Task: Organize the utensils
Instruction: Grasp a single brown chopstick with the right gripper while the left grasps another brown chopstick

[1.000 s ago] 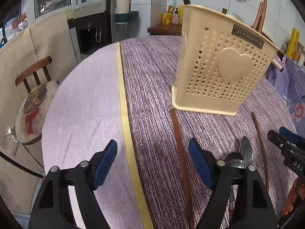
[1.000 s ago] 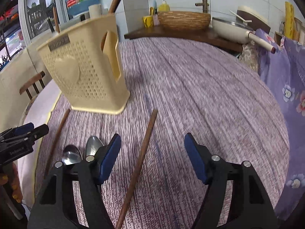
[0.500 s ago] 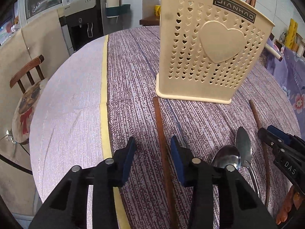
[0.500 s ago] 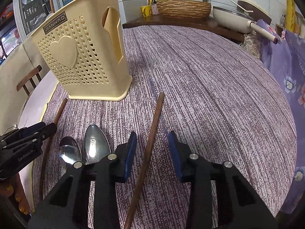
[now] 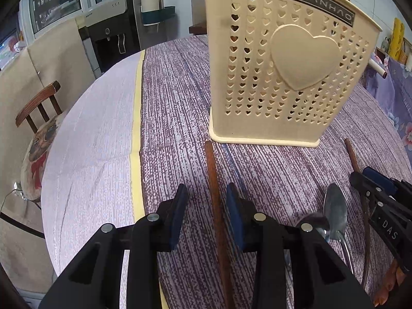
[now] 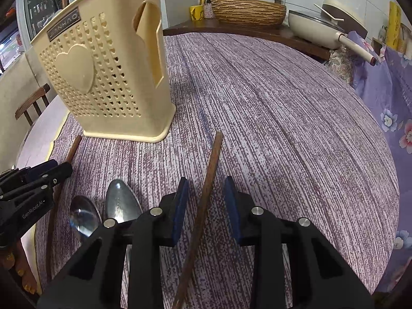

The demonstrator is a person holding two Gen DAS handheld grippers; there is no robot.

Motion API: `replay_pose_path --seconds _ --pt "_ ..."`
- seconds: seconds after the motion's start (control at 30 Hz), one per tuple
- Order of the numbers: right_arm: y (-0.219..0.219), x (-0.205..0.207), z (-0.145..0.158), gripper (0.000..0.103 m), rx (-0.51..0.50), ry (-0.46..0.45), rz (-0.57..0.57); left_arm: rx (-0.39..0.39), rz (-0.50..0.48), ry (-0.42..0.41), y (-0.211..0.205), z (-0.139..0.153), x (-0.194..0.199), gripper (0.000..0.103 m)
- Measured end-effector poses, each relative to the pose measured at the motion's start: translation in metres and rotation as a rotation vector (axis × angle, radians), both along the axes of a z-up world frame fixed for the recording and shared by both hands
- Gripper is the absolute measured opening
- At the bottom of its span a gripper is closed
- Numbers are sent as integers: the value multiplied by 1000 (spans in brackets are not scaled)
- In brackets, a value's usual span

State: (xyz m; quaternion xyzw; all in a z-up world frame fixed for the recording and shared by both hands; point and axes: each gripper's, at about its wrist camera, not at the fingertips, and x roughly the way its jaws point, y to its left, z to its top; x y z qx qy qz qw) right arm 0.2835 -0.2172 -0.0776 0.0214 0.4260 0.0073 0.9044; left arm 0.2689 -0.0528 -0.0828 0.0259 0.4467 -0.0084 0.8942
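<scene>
A cream perforated utensil holder (image 5: pixel 285 77) with a heart stands upright on the purple tablecloth; it also shows in the right wrist view (image 6: pixel 103 77). One brown chopstick (image 5: pixel 213 185) lies between the jaws of my left gripper (image 5: pixel 206 206), which is open and narrowed around it without touching. A second brown chopstick (image 6: pixel 206 195) lies between the jaws of my right gripper (image 6: pixel 206 198), also open and narrowed. Two metal spoons (image 6: pixel 103 211) lie side by side between the grippers, seen too in the left wrist view (image 5: pixel 332 213).
The round table (image 6: pixel 283 118) ends at a pale cloth strip with a yellow border (image 5: pixel 136 128) on the left. A wooden chair (image 5: pixel 38 134) stands beyond it. A counter at the back holds a woven basket (image 6: pixel 247 10) and a pan (image 6: pixel 316 28).
Both grippers have moved forward and down over their chopsticks, and both pairs of jaws have narrowed from wide open to a small gap around the sticks.
</scene>
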Motion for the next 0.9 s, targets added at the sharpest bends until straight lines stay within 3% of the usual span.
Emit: replay_pose_path --seconds 0.23,0.53,0.9 --pt "-4 19 1 25 10 0 -17 9 3 3 -2 0 14 29" --pt "-13 26 0 11 33 -9 -44 20 32 -16 5 -1 19 9" --pt "-19 29 -1 9 61 -11 -49 -3 34 -22 8 -1 19 9"
